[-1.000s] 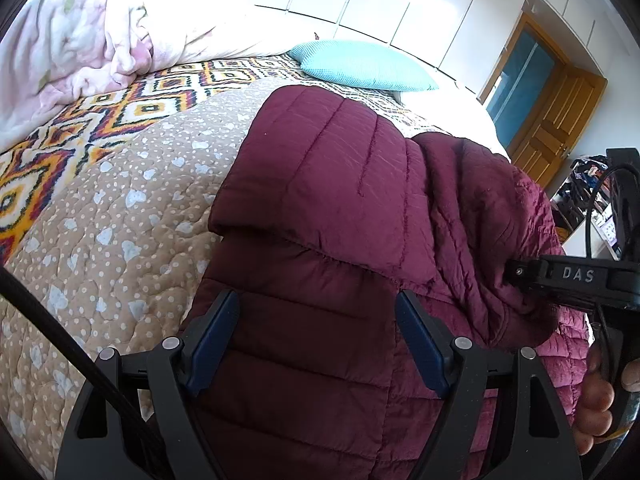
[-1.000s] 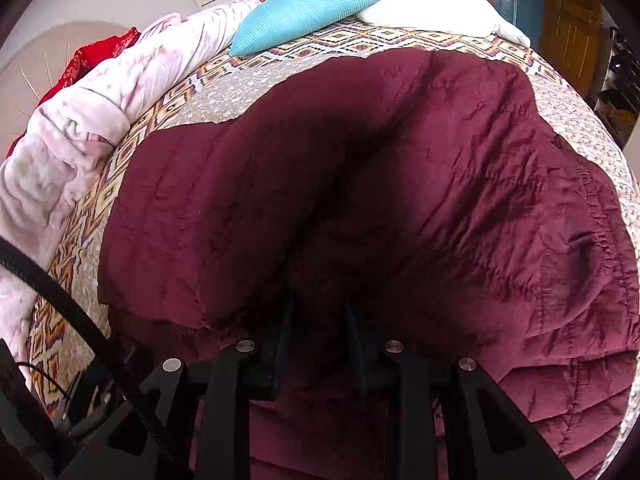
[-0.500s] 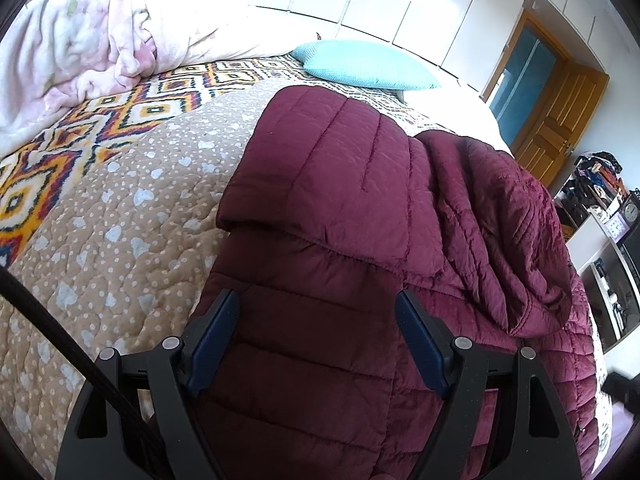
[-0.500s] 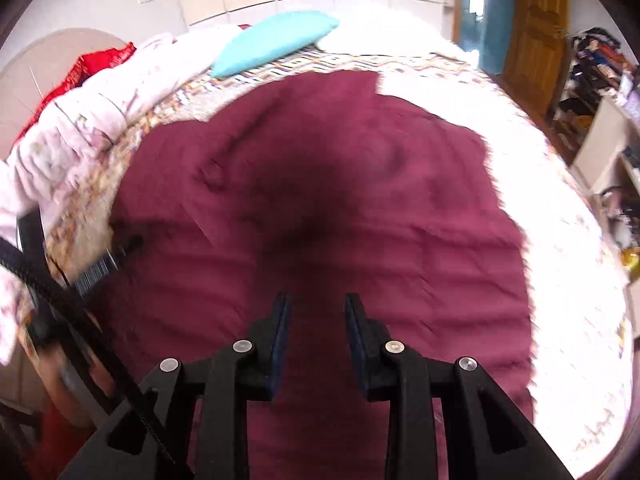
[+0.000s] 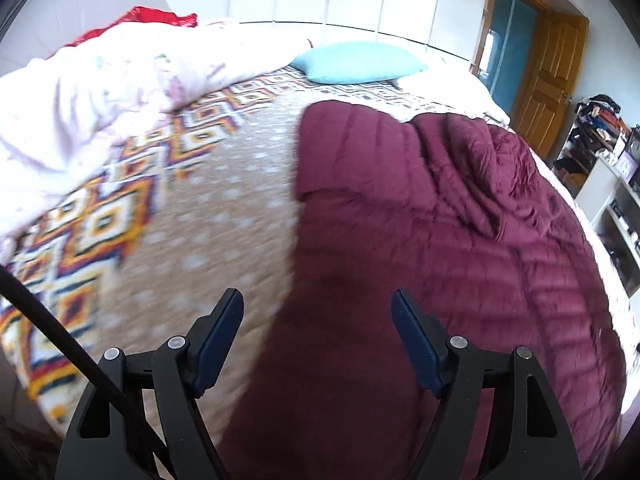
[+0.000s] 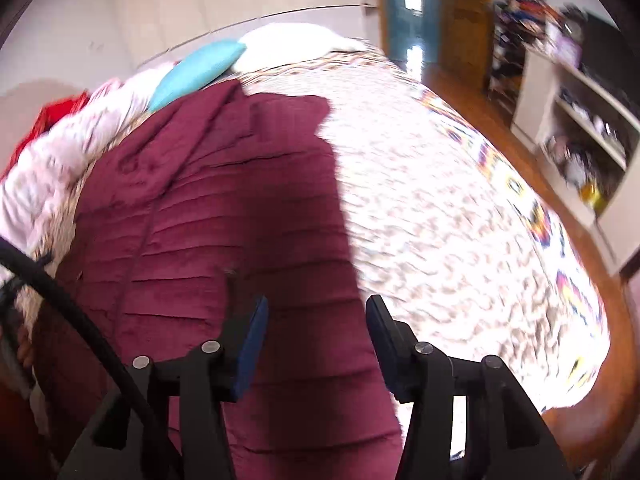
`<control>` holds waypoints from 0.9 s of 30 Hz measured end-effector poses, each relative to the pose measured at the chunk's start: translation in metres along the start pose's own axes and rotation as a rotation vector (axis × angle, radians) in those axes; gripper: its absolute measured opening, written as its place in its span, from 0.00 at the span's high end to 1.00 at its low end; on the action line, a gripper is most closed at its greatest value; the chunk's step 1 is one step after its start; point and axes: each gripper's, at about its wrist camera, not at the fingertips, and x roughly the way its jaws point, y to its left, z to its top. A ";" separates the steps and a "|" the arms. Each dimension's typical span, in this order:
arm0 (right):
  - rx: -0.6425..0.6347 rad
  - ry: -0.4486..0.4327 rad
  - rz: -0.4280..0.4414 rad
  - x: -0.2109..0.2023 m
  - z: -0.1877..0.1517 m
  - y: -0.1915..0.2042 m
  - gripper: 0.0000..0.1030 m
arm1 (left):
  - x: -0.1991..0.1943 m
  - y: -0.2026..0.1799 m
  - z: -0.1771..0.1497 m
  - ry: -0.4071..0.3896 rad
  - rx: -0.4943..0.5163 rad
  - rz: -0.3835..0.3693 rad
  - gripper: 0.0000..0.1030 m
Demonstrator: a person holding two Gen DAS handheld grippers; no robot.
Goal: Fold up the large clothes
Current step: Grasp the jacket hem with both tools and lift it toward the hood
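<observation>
Jacket (image 5: pixel 420 240), maroon quilted puffer, lies flat on your bed's dotted quilt (image 5: pixel 208 216). Left gripper (image 5: pixel 318 312) wide, empty above its near edge; right gripper (image 6: pixel 316 316) likewise, though blurred.

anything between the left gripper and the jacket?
Nothing visible. The left gripper, jaws open, hovers over the near edge of the maroon jacket lying on the bedspread, with only open air between them.

right gripper (image 6: pixel 316 316): let go of jacket (image 6: pixel 224 220), now spread | both pulled back
</observation>
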 end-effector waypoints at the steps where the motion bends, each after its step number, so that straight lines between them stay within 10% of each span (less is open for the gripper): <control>1: 0.023 -0.003 0.005 -0.001 -0.004 -0.009 0.45 | -0.004 0.009 -0.005 0.006 -0.003 0.003 0.27; 6: 0.142 0.014 0.054 0.009 -0.025 -0.055 0.44 | -0.006 0.054 -0.034 0.115 -0.067 -0.011 0.27; 15: 0.266 0.098 0.340 0.019 -0.066 -0.077 0.42 | -0.020 0.079 -0.081 0.199 -0.167 -0.281 0.27; 27: 0.150 0.255 0.328 -0.011 -0.150 -0.056 0.39 | -0.071 0.078 -0.173 0.274 -0.075 -0.258 0.27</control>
